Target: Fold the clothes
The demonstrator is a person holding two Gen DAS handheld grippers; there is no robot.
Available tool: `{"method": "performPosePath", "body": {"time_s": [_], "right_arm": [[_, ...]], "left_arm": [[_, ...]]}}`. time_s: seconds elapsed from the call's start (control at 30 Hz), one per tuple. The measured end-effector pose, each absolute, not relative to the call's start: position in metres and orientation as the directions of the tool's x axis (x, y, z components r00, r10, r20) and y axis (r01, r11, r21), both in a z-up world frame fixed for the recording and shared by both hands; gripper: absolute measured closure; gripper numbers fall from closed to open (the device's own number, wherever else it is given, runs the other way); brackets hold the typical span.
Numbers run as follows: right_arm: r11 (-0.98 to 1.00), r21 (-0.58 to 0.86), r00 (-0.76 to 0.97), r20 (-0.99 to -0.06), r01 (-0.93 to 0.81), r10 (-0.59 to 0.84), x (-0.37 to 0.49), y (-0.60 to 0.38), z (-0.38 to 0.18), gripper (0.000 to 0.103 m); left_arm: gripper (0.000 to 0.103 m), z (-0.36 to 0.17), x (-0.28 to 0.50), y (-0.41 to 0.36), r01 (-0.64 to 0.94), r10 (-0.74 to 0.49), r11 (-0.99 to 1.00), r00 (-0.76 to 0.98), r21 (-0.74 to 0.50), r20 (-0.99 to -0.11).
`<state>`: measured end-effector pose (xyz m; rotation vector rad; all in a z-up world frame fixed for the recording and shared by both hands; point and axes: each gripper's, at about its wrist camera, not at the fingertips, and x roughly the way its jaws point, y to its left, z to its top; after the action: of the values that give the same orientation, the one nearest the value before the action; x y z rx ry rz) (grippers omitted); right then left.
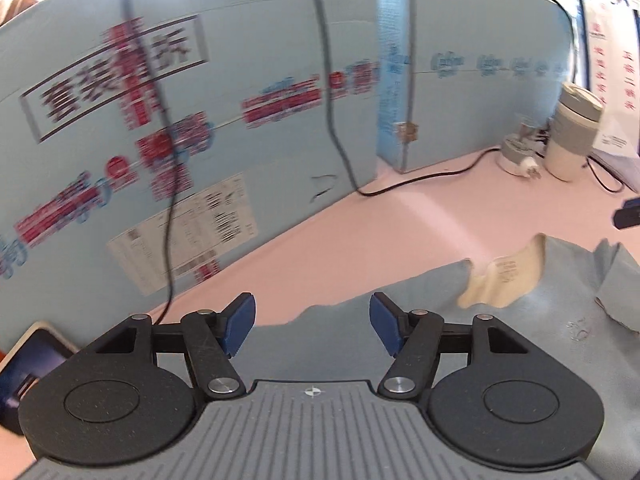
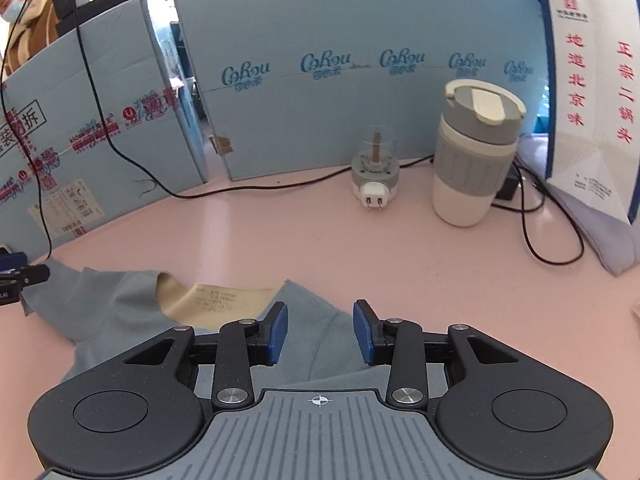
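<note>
A grey-blue garment [image 1: 520, 340] with a cream inner lining at the neck lies flat on the pink table [image 1: 380, 232]. My left gripper [image 1: 313, 326] hovers open over the garment's left edge, nothing between its blue pads. In the right wrist view the same garment [image 2: 316, 320] spreads under my right gripper [image 2: 320, 333], which is open above the cloth near the neckline, pads apart and not pinching it. The cream lining with its printed label [image 2: 216, 300] shows just left of the right gripper. The left gripper's tip [image 2: 16, 272] pokes in at the left edge.
Light blue cardboard panels [image 2: 340, 92] wall the back and left of the table. A white and grey tumbler [image 2: 472, 152], a small plug-in device [image 2: 374, 178] and black cables [image 2: 536, 220] sit at the back right. A phone [image 1: 28, 364] lies at the left. A masked person [image 2: 24, 20] sits behind the panels.
</note>
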<state>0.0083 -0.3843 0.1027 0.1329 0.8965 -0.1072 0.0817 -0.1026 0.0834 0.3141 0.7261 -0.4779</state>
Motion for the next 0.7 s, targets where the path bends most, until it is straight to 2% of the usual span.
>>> {"method": "performPosePath", "body": {"time_s": [0.17,0.3,0.53,0.7], "right_arm": [[0.995,0.069,0.589,-0.808,0.071,0.014,0.023,-0.383,0.092,0.066],[0.995,0.098,0.565,-0.823,0.032,0.063,0.032,-0.387,0.080,0.066],[0.991,0.131,0.521,-0.844,-0.026,0.125,0.060,-0.393,0.057,0.066],[0.991,0.099,0.504,-0.853,-0.091,0.132,0.078,-0.386,0.045,0.067]], "left_arm": [[0.036,0.070,0.081,-0.154,0.634,-0.352,0.746,0.633,0.202,-0.689],[0.032,0.057,0.088,-0.182,0.696,-0.364,0.688,0.578,0.207,-0.731],[0.030,0.036,0.096,-0.209,0.714,-0.337,0.672,0.530,0.195,-0.778],[0.032,0.027,0.100,-0.212,0.704,-0.298,0.681,0.518,0.202,-0.802]]}}
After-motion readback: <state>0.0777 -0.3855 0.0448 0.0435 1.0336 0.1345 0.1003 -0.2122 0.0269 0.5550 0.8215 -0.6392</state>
